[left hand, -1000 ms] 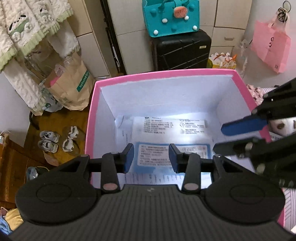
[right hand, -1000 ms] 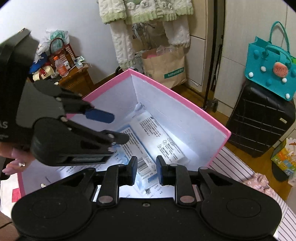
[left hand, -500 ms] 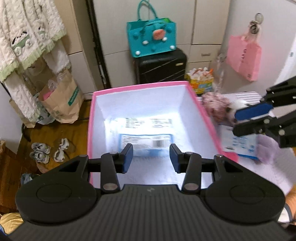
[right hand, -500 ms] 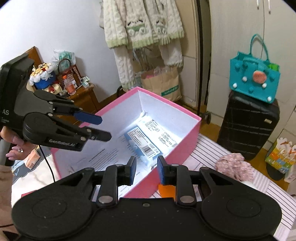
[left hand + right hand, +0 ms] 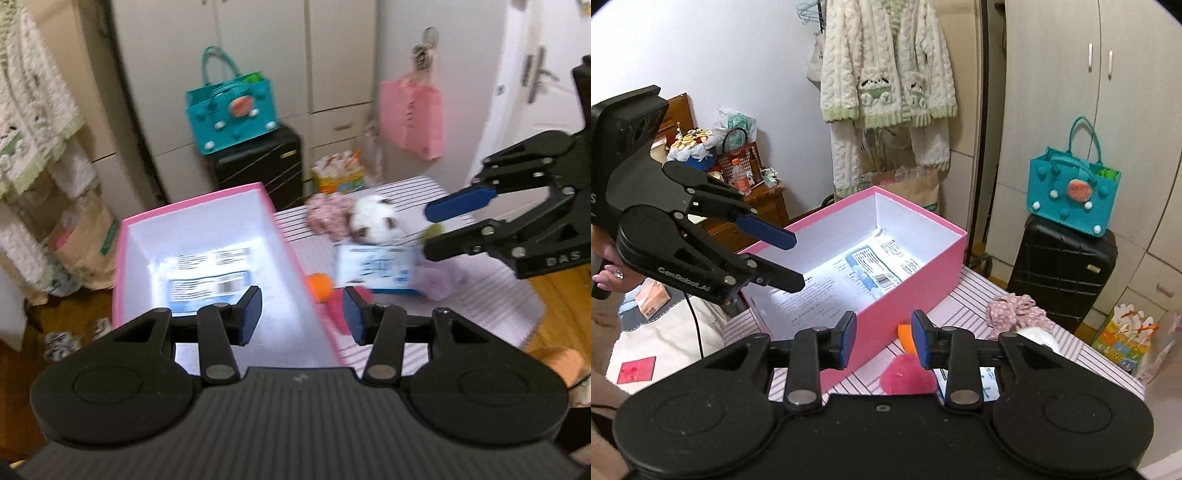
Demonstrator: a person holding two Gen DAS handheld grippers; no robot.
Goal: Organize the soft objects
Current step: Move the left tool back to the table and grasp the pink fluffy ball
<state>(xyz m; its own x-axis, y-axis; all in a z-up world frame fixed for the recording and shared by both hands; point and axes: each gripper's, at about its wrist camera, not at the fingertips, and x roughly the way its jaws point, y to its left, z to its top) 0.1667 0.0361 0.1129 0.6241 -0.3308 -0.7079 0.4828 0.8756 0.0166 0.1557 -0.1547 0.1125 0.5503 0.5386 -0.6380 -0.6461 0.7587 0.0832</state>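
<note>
We held both tongs spread and empty: the left gripper (image 5: pixel 301 314) above the pink box (image 5: pixel 912 291) wall, the right gripper (image 5: pixel 882 339) just above a pink pompom (image 5: pixel 905 376). The blurred tissue pack (image 5: pixel 376 267) beyond, likely slippery, risked slipping from a shallow pinch.

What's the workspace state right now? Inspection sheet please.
Surface: striped cloth on the table.
Job's things: pink box open, two packs inside; orange ball, pink pom-pom, floral scrunchie, panda plush and tissue pack outside.
Clutter: nothing seen.
Grippers: left tool and right tool open, holding nothing.
Cables: black cable below the left tool.
Surroundings: black suitcase, teal bag, hanging sweater.
</note>
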